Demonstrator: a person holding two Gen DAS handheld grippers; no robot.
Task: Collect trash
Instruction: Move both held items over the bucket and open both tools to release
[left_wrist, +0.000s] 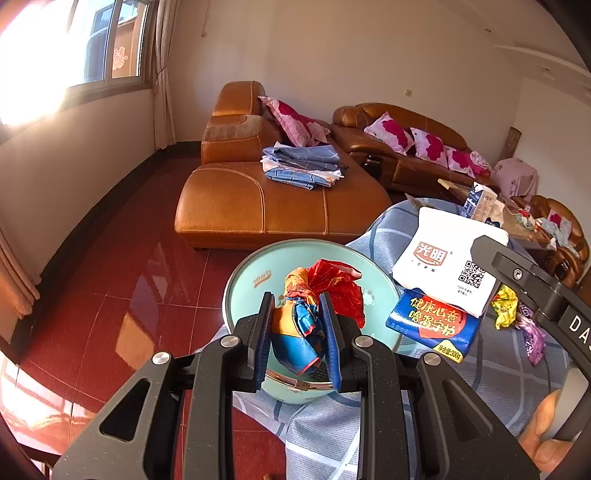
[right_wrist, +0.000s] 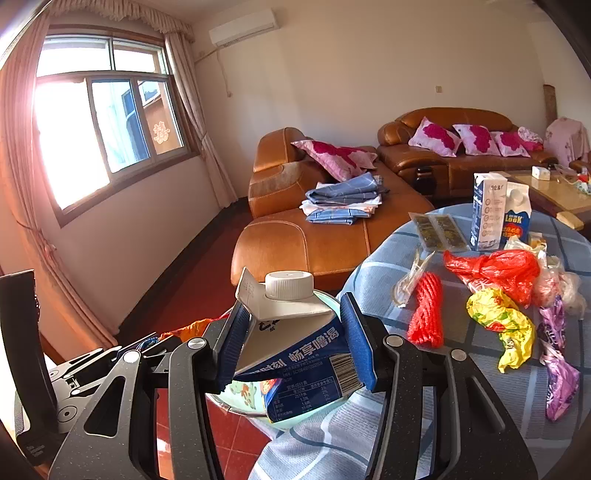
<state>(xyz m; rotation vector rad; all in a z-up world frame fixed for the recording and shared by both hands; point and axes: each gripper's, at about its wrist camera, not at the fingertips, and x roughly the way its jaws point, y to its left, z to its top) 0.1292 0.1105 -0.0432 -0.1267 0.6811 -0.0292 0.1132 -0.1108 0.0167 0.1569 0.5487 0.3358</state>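
My left gripper (left_wrist: 296, 301) is shut on a crumpled orange, blue and red wrapper (left_wrist: 301, 325). It holds the wrapper just over a pale teal basin (left_wrist: 240, 273) at the near edge of the cloth-covered table (right_wrist: 480, 398). My right gripper (right_wrist: 293, 308) is shut on a white and blue milk carton (right_wrist: 295, 354) with a white screw cap. The carton lies tilted above the same basin (right_wrist: 236, 395). In the left wrist view the carton (left_wrist: 443, 266) hangs to the right of the basin.
On the blue checked cloth lie a red rope bundle (right_wrist: 426, 314), a red plastic bag (right_wrist: 495, 269), a yellow wrapper (right_wrist: 506, 325), purple wrappers (right_wrist: 559, 384) and two upright cartons (right_wrist: 487, 210). An orange leather sofa (right_wrist: 295, 243) stands beyond on red floor tiles.
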